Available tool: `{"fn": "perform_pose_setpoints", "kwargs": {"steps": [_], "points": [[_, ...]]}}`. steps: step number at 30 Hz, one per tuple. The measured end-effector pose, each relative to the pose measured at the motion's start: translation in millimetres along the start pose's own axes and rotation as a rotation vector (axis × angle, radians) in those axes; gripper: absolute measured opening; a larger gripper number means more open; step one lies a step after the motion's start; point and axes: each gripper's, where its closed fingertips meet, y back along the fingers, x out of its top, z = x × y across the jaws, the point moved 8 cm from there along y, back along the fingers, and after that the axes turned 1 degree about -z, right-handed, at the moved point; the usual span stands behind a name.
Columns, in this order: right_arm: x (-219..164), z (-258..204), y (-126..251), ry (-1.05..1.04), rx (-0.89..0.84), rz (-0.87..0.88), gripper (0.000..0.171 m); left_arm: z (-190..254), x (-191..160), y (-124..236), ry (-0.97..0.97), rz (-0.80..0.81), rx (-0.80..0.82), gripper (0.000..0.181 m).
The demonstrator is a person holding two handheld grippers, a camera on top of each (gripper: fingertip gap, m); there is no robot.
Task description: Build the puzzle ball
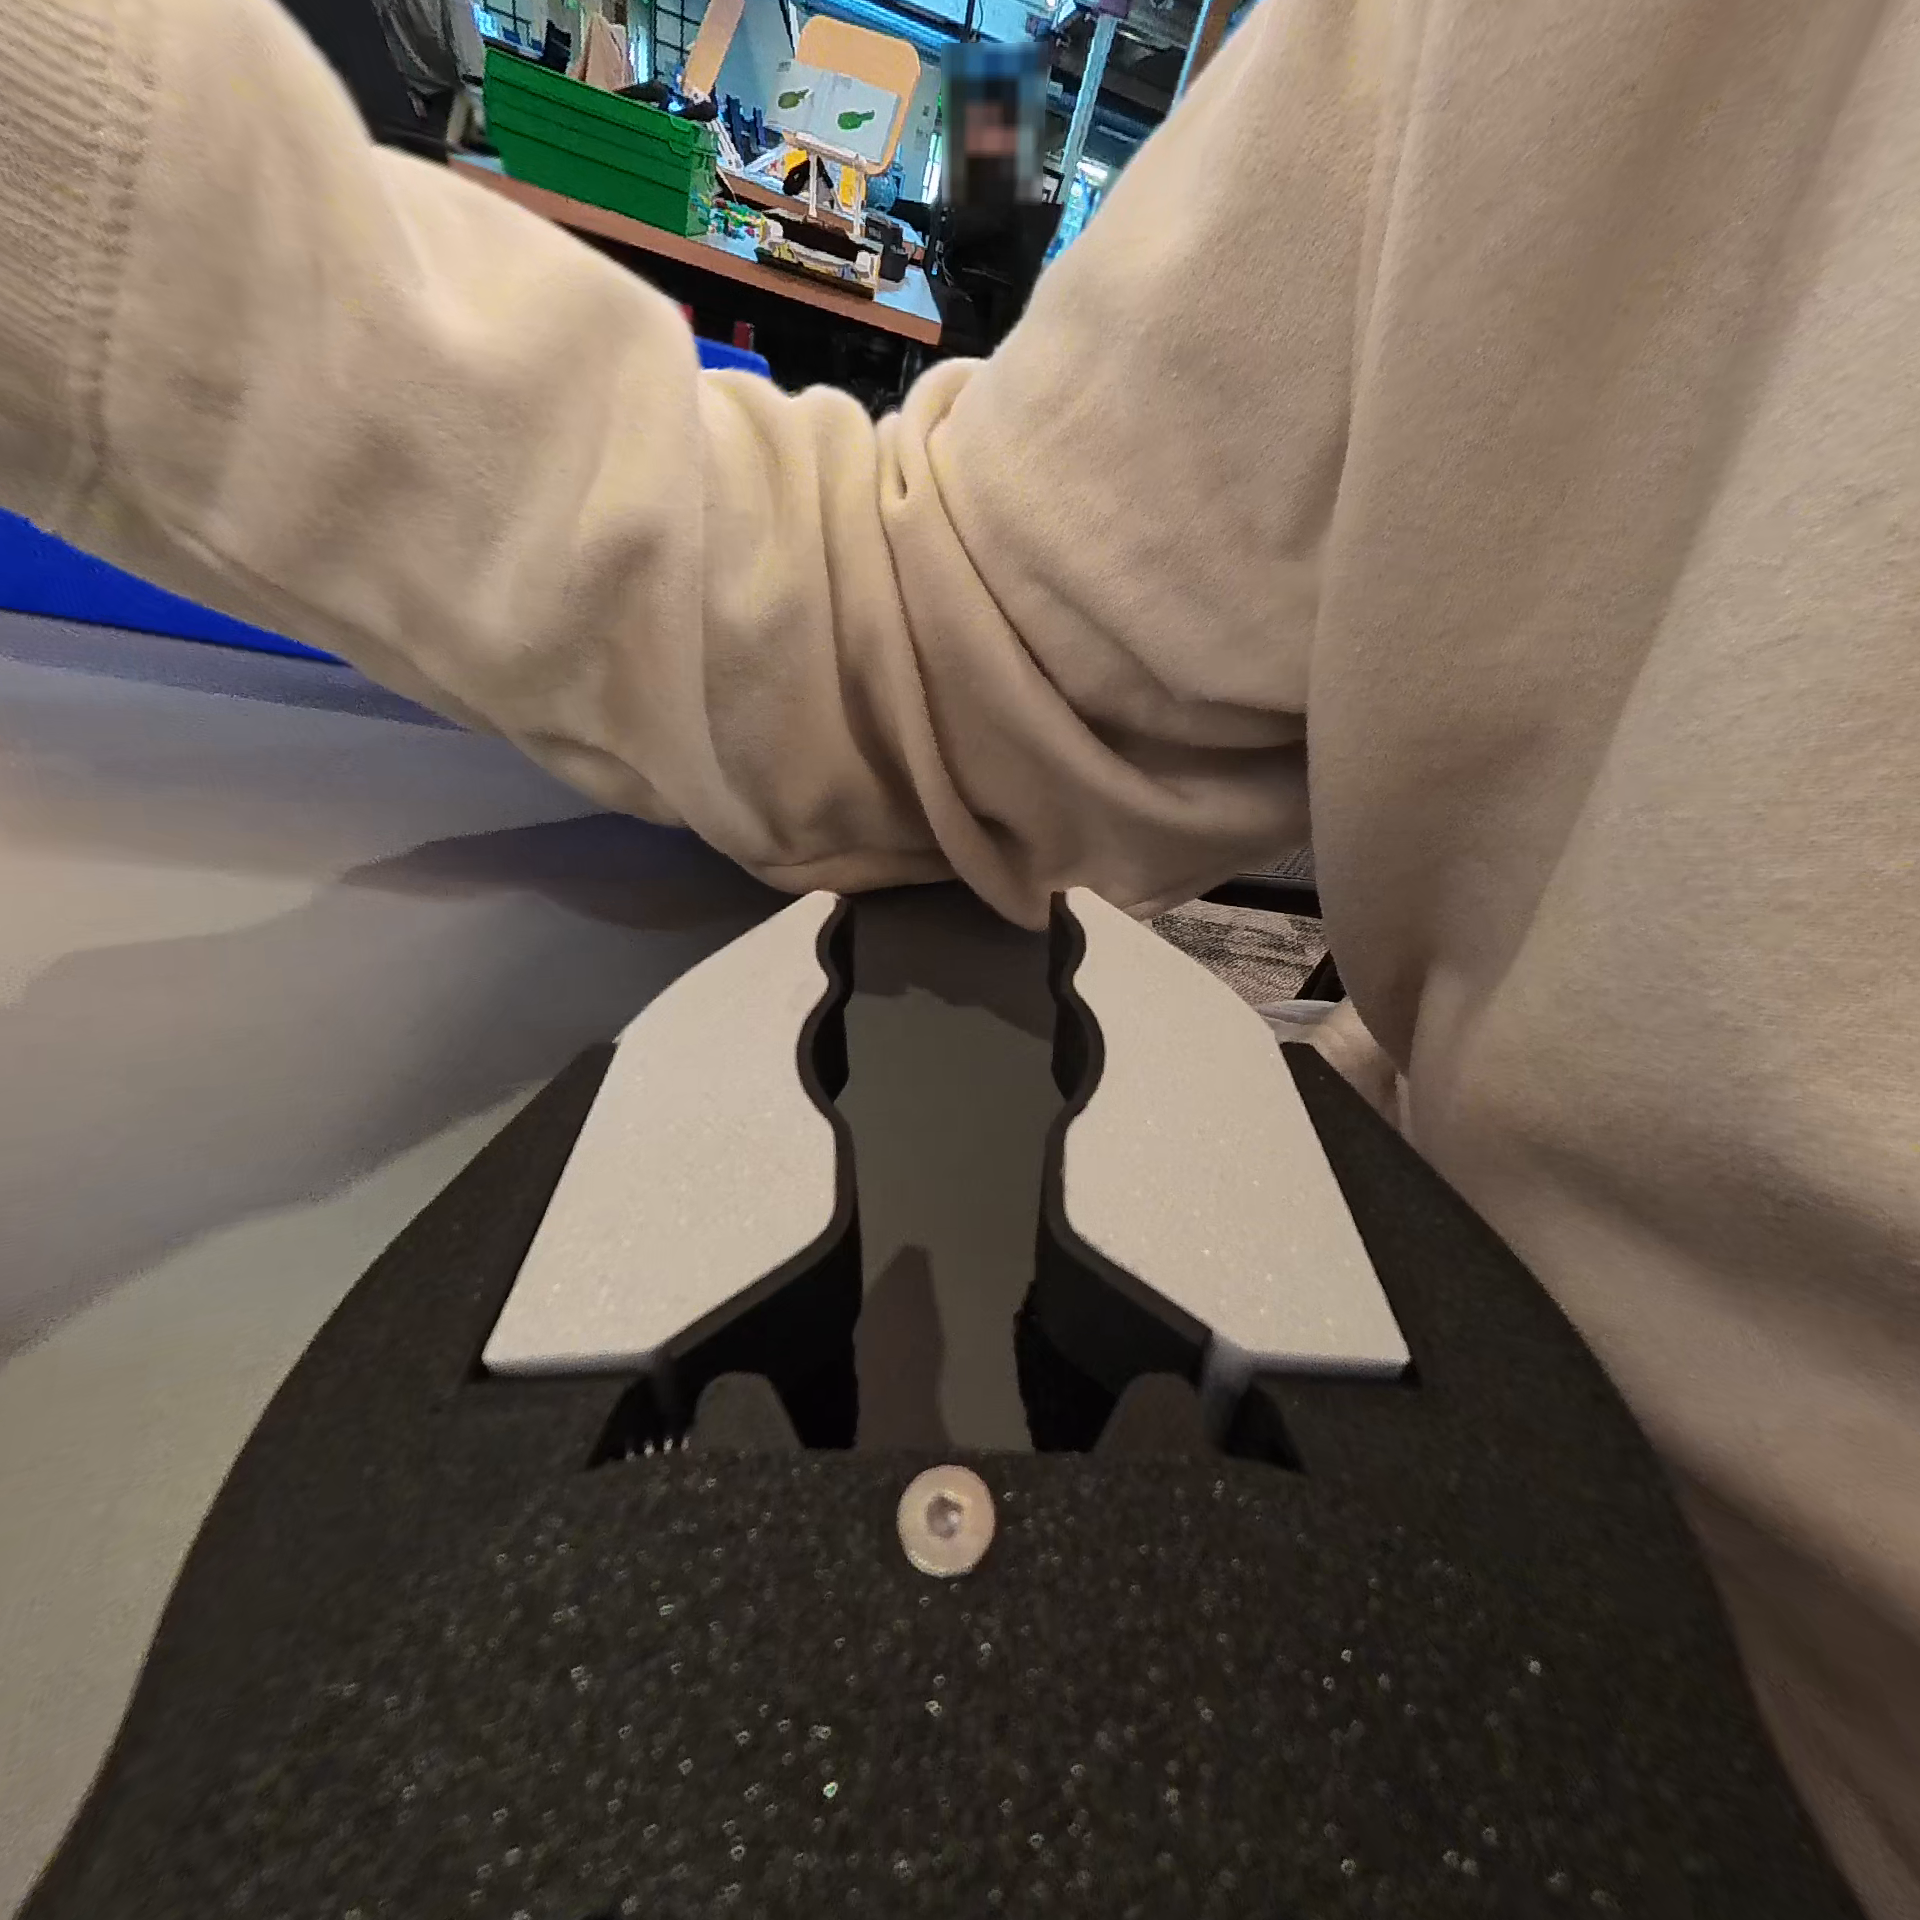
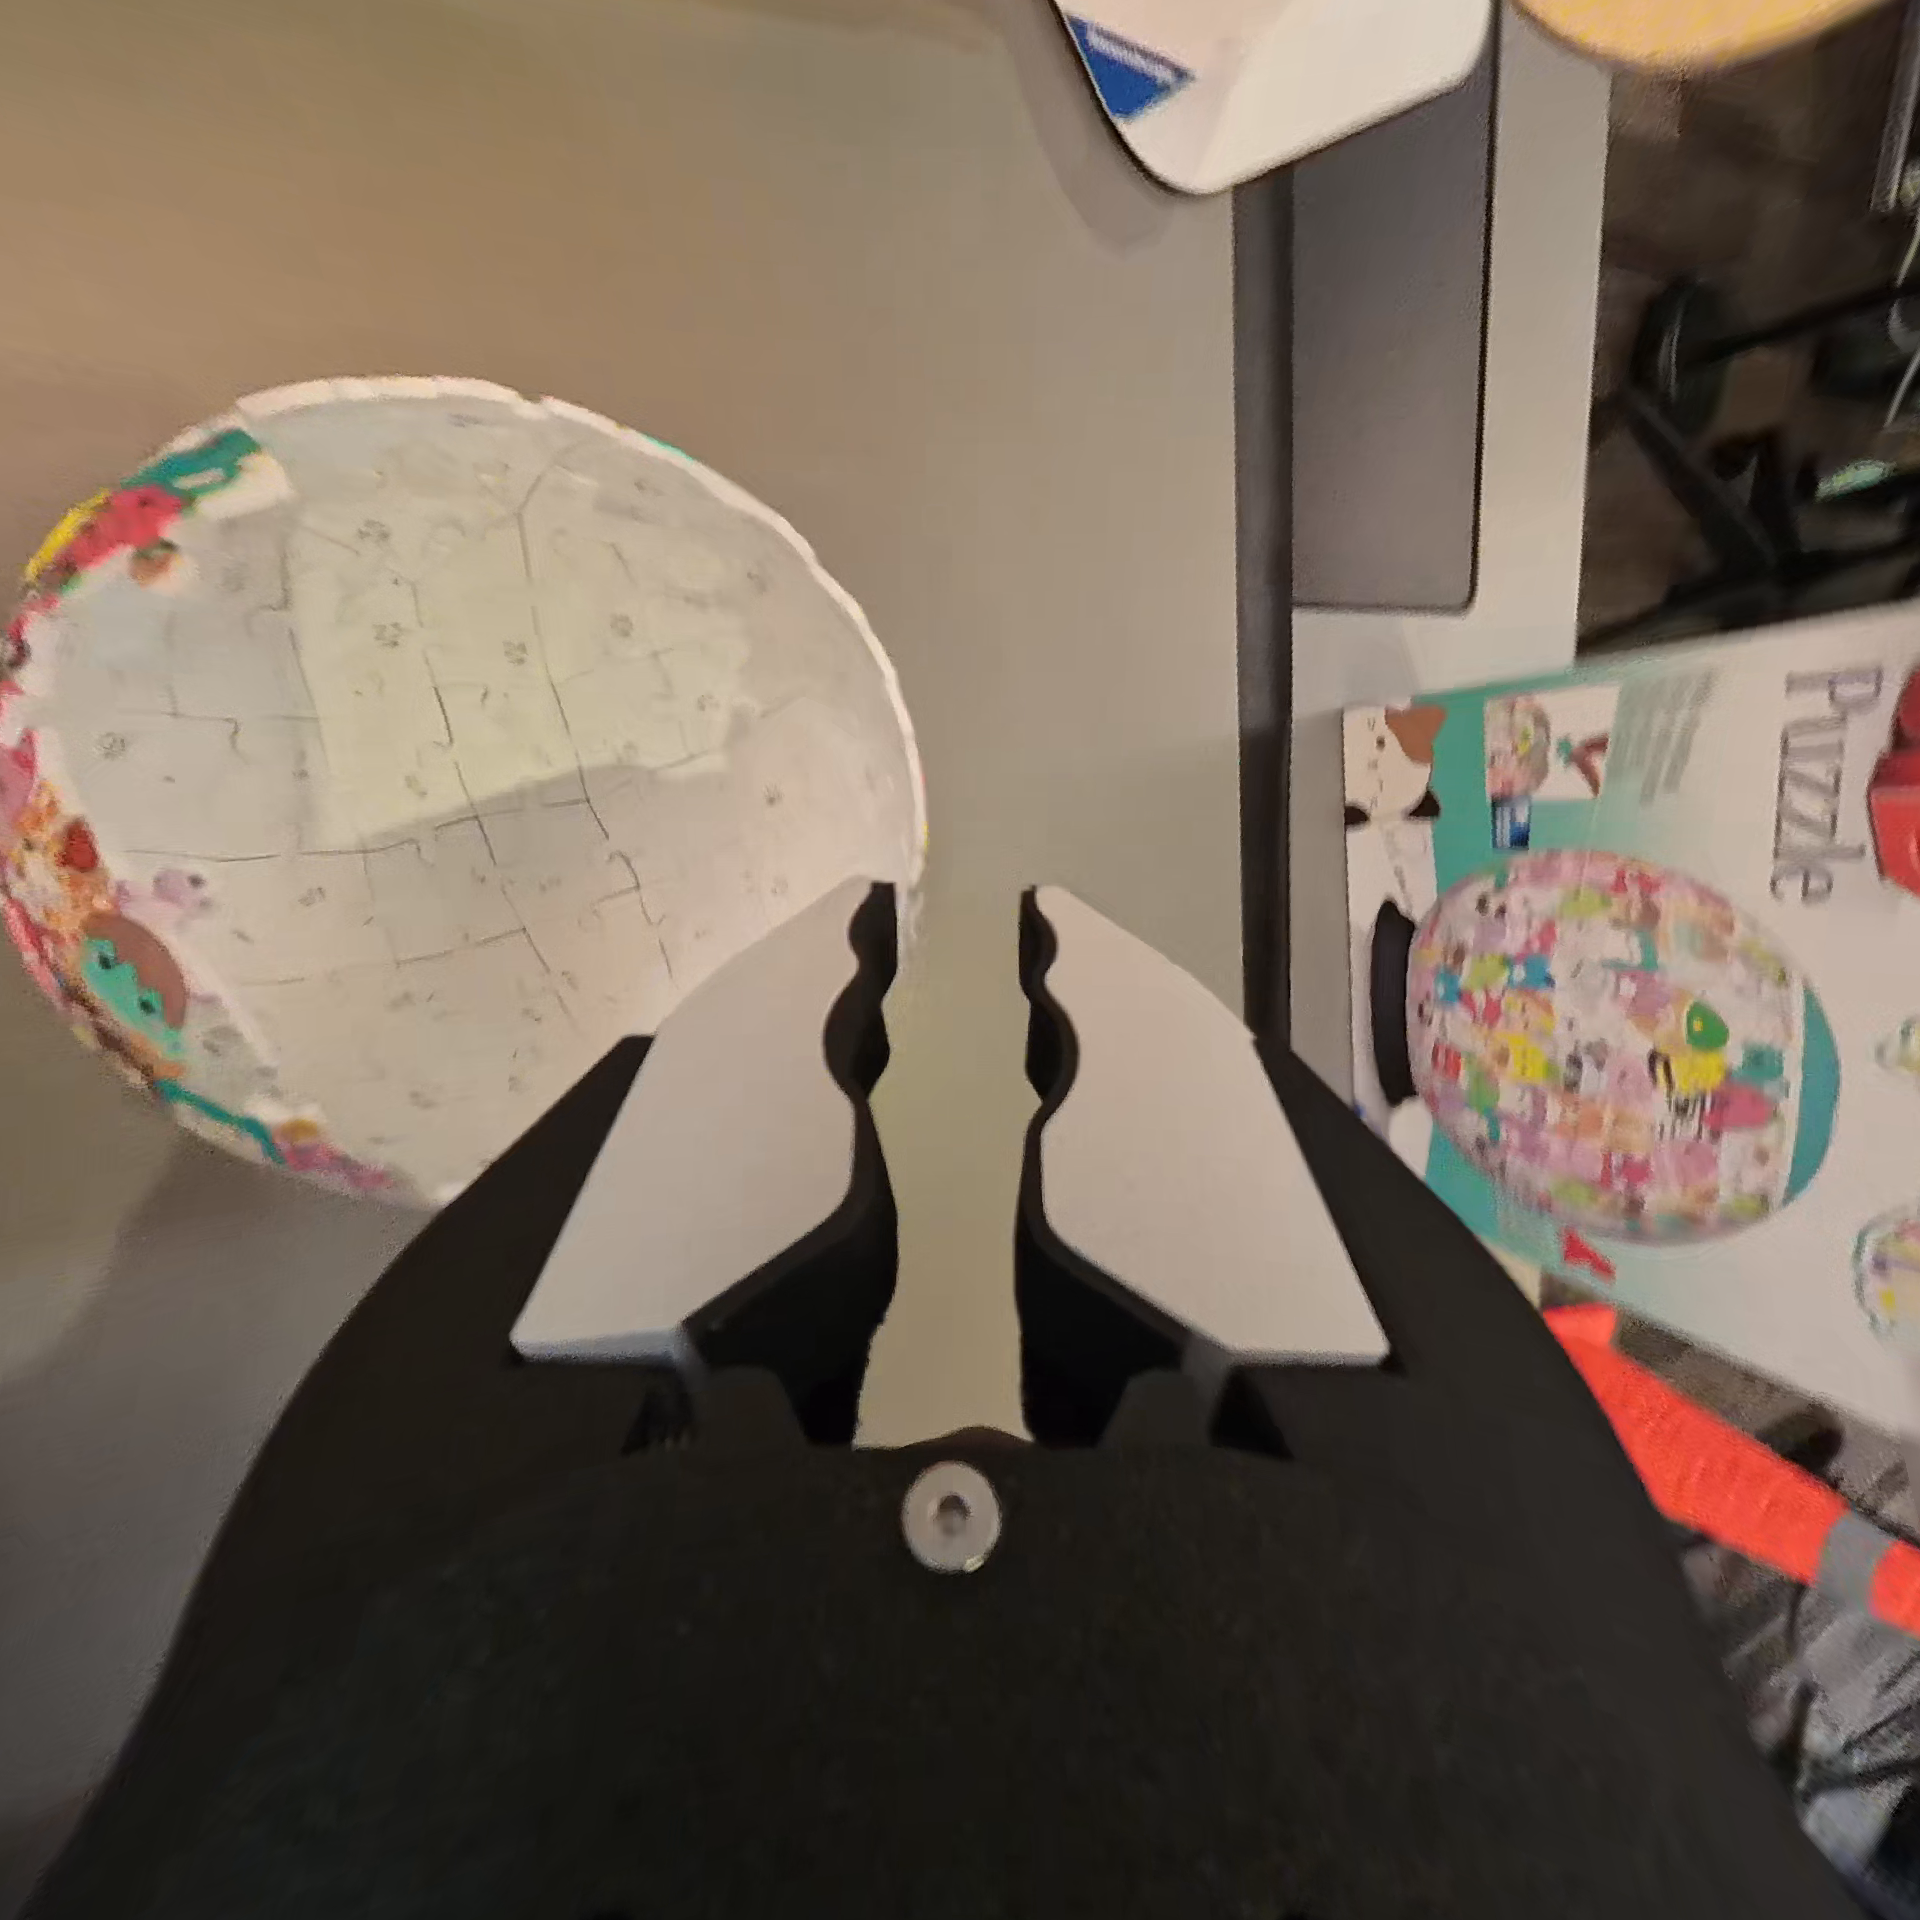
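The partly built puzzle ball (image 2: 447, 790) lies on the grey table in the right wrist view, at the left. It is a half shell with its white inside facing me and a colourful outer skin along its left rim. My right gripper (image 2: 958, 904) is open and empty, just right of the shell's edge and above the table. My left gripper (image 1: 951, 914) is open and empty, low over the table, its tips close to a person's cream sleeve (image 1: 727, 623). No puzzle piece shows in the left wrist view.
The puzzle's box (image 2: 1621, 997) lies at the right past the table edge (image 2: 1262, 520), with an orange bar (image 2: 1714, 1475) below it. A white and blue sheet (image 2: 1226, 83) is at the top. A blue bin (image 1: 125, 597) and a far desk with green crates (image 1: 592, 135) stand behind. My hands' fingertips stand some 35 cm from each other.
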Motion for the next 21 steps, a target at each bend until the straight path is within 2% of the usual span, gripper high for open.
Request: {"fn": "perform_pose_setpoints", "kwargs": {"steps": [1,5,8,15,21], "points": [[-3,2,5,-0.045,-0.009,-0.018,0.017,0,0,0,0.001,0.001,0.0,0.035],[-9,2,21,-0.236,0.022,-0.043,0.021,1,0,0,-0.004,0.002,0.001,0.035],[-12,-5,20,-0.287,-0.009,-0.078,0.017,2,0,0,-0.005,0.003,-0.001,0.035],[-3,-9,-5,-0.289,0.008,-0.059,0.017,3,0,0,-0.006,0.003,-0.001,0.035],[5,-7,-20,-0.173,0.028,-0.162,0.017,3,0,0,-0.006,0.0,-0.003,0.034]]}}
